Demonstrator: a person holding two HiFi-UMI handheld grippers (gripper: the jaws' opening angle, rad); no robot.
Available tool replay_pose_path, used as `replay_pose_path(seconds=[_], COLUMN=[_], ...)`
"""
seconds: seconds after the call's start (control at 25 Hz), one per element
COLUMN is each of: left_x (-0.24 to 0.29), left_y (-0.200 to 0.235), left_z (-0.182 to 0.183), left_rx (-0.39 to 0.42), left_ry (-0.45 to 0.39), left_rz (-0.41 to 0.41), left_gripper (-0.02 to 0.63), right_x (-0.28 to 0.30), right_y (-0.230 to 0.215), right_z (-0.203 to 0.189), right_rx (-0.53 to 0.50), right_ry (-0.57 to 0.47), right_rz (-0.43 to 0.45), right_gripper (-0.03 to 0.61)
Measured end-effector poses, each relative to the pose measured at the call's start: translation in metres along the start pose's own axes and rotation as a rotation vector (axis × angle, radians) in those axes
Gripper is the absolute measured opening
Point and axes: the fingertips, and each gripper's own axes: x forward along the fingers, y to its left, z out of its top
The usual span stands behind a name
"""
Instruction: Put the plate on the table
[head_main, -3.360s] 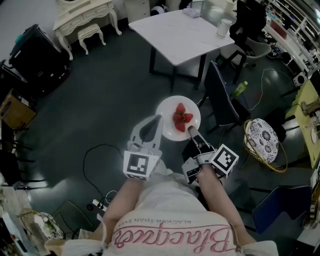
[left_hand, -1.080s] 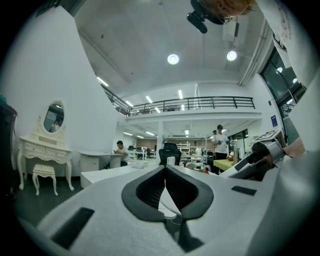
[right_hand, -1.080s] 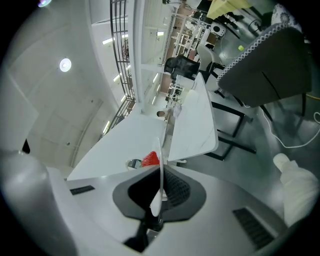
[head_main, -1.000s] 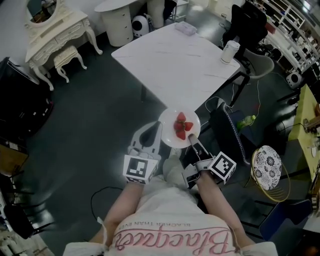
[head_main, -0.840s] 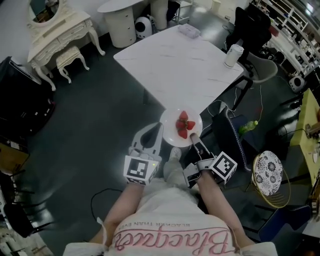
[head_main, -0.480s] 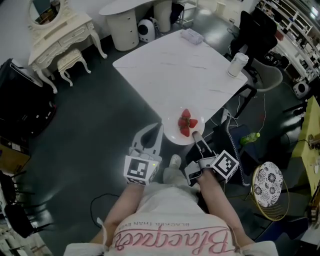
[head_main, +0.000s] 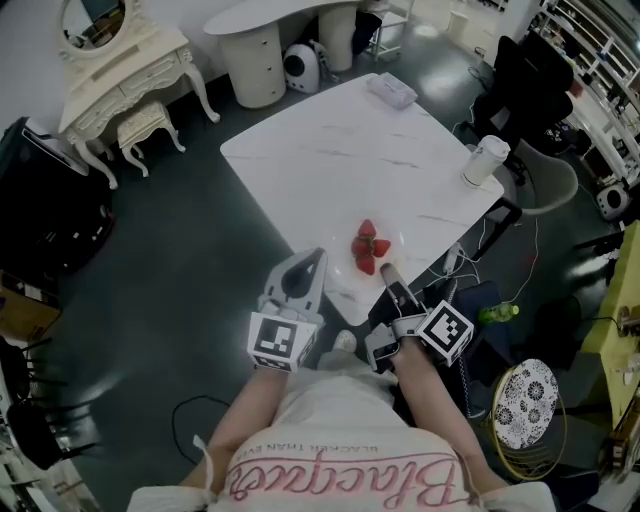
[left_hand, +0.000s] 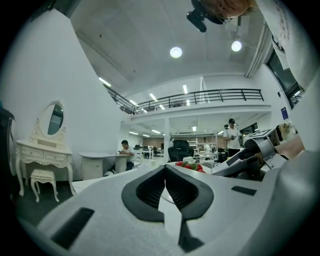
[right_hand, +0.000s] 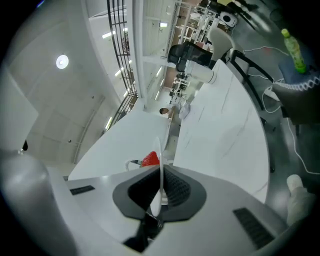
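A white plate (head_main: 343, 268) carrying strawberries (head_main: 367, 248) hangs over the near corner of the white marble table (head_main: 330, 140). Whether it touches the tabletop I cannot tell. My left gripper (head_main: 318, 256) is shut on the plate's left rim; in the left gripper view the plate (left_hand: 167, 199) shows white between the pads of that gripper (left_hand: 164, 172), with the strawberries (left_hand: 190, 166) beyond. My right gripper (head_main: 385, 271) is shut on the near right rim. The right gripper view shows the plate (right_hand: 160, 152) edge-on inside the gripper (right_hand: 161, 177), beside a strawberry (right_hand: 150, 159).
A white cup (head_main: 485, 160) stands at the table's right edge and a small pack (head_main: 392, 90) at its far corner. A black chair (head_main: 540, 90) sits to the right. A green bottle (head_main: 497, 313) and a basket (head_main: 525, 415) are on the floor. A cream vanity (head_main: 120, 50) stands far left.
The person has walked up to the table. The plate, earlier over the dark floor, is now above the table's near corner, with both grippers holding it as before.
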Motion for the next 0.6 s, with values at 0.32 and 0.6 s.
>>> replay_pose_path(seconds=[0.32,0.6], left_x=[0.066,0.103], left_y=[0.015,0.026], left_z=[-0.005,-0.015], left_rx=[0.004,0.01], left_ry=[0.024,0.057], left_rz=[0.027,0.024], left_gripper=[0.005,0.005], right_x=[0.048,0.082], right_y=[-0.012,-0.016], right_z=[0.046,0.07], right_rx=[-0.036,-0.056], right_ry=[0.071,0.113], right_rz=[-0.017,-0.024], right_gripper=[0.011,0.011])
